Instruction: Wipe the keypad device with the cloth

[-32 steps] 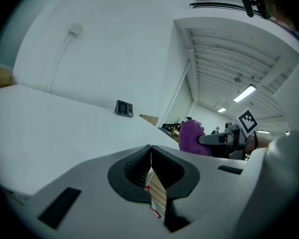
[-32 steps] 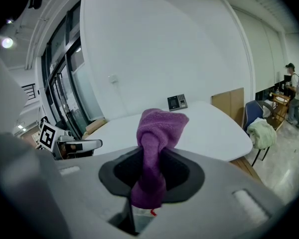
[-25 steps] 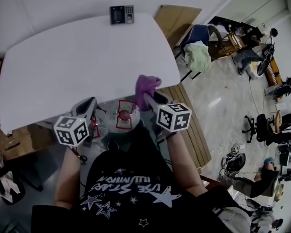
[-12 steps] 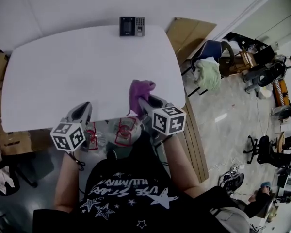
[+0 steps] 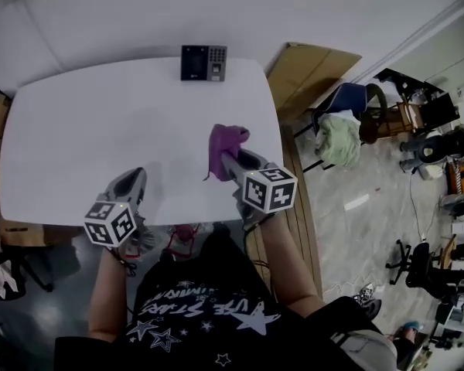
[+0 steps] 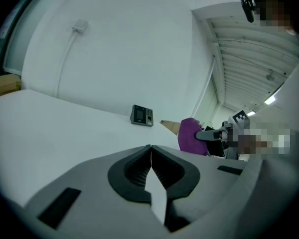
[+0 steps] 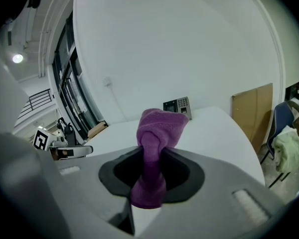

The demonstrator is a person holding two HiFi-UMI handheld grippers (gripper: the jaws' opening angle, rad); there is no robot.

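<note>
A dark keypad device [image 5: 203, 62], with a small screen beside its rows of buttons, stands at the middle of the far edge of the white table [image 5: 100, 122]. A purple cloth [image 5: 226, 144], bunched into a wad, sits pinched in the right gripper [image 5: 230, 161] over the table's near right part, well apart from the device.

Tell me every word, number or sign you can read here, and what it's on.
"STAR" on the person's black shirt; rest of that print unclear.
Keypad device: key digits too small to read.
Left tool and right tool: square marker patterns, no words.
</note>
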